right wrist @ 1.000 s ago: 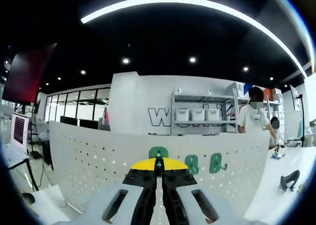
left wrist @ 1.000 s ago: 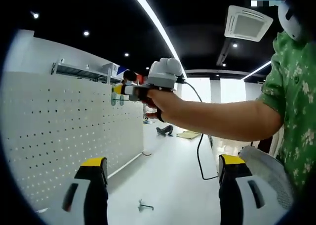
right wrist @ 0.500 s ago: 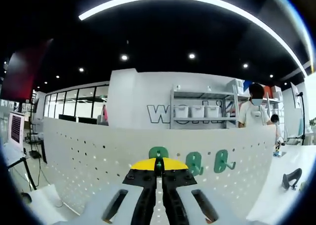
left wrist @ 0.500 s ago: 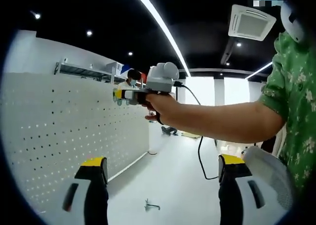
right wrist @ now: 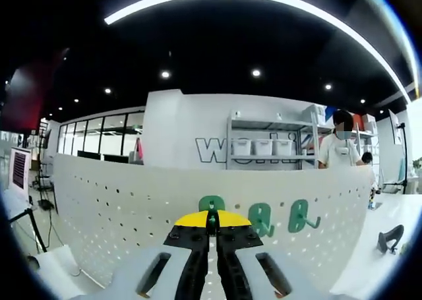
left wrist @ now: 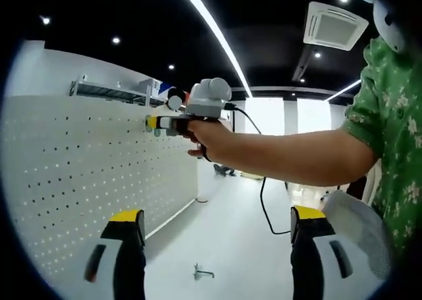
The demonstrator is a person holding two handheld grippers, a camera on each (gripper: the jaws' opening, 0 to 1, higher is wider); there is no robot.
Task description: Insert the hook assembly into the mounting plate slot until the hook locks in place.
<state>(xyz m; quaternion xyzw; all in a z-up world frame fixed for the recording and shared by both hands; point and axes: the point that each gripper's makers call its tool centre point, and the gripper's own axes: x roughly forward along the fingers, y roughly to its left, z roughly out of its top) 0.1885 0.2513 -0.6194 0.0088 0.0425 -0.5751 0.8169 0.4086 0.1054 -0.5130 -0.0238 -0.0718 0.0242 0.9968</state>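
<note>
In the right gripper view the right tool (right wrist: 211, 222) has its jaws pressed together on a green hook (right wrist: 211, 204), held against the white pegboard (right wrist: 112, 208). Two more green hooks (right wrist: 263, 219) hang on the board toward 3 o'clock. In the left gripper view the left tool (left wrist: 214, 231) stands with jaws wide apart, holding nothing, above the white tabletop (left wrist: 224, 240). A small loose hook (left wrist: 203, 271) lies there at 6 o'clock.
</note>
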